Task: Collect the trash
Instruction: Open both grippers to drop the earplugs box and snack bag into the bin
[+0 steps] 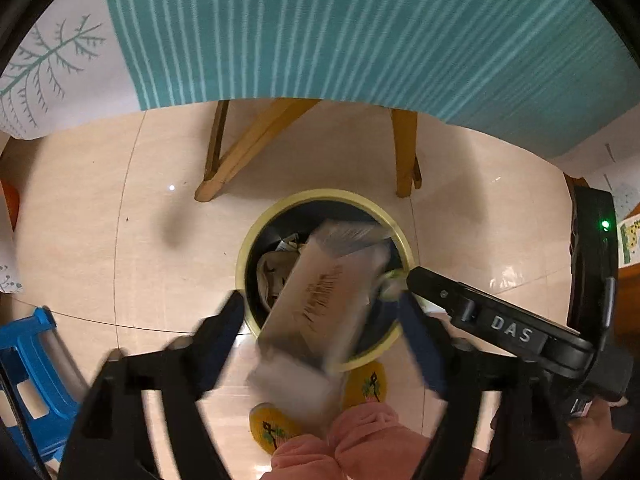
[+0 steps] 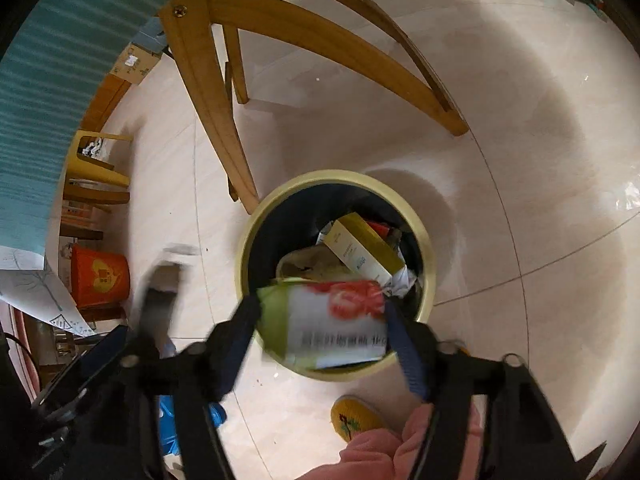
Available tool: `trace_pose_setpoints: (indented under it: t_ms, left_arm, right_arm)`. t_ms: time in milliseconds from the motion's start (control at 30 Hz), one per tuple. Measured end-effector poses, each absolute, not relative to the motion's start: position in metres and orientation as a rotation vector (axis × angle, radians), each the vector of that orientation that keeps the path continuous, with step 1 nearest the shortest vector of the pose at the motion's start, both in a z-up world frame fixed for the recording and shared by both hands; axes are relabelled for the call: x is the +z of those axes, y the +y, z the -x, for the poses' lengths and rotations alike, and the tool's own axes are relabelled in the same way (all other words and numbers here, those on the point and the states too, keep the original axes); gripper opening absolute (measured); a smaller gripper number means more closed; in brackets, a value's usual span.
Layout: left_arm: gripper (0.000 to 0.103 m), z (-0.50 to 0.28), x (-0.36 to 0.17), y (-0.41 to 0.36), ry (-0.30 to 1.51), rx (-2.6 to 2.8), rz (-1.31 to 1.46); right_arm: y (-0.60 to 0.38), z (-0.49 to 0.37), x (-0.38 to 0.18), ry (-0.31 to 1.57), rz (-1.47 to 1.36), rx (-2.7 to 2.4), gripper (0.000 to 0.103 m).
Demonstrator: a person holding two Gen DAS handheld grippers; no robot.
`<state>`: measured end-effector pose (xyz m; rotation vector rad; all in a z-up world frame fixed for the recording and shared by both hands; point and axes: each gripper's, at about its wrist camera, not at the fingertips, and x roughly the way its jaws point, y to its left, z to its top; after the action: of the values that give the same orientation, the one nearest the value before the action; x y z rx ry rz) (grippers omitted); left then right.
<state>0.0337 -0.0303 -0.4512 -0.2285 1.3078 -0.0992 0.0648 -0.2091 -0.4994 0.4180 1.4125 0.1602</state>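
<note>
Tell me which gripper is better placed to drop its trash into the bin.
Probably the right gripper: its red-and-green packet hangs within the bin rim. The left gripper has its pale box overhanging the near rim.

Left black two-finger gripper (image 1: pixel 320 328): pointed steeply downward, blue-padded fingers (image 1: pixel 222 340) spread wide, pads pressing on nothing.

Right black two-finger gripper (image 2: pixel 324 340): pointed steeply downward, blue-padded fingers (image 2: pixel 404 352) likewise spread wide, no pad contact discernible through blur.

Person: pink-trousered legs (image 2: pixel 384 448) and yellow slippers (image 1: pixel 364 384) directly below both grippers.
</note>
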Motion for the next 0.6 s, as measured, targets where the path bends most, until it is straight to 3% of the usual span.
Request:
trace_pose_setpoints:
  t_ms: [300,600]
  left_arm:
    - [0.088,-0.031,-0.428,-0.020,1.253,-0.054,0.229]
    - [0.088,-0.021,-0.386,-0.012,1.226,-0.013,0.226]
  right_arm:
    - [-0.211,-0.064,-0.490,1.373,-0.411,0.179,0.072]
    - [-0.207,-0.053,-0.444,1.300,-0.328,0.206,0.072]
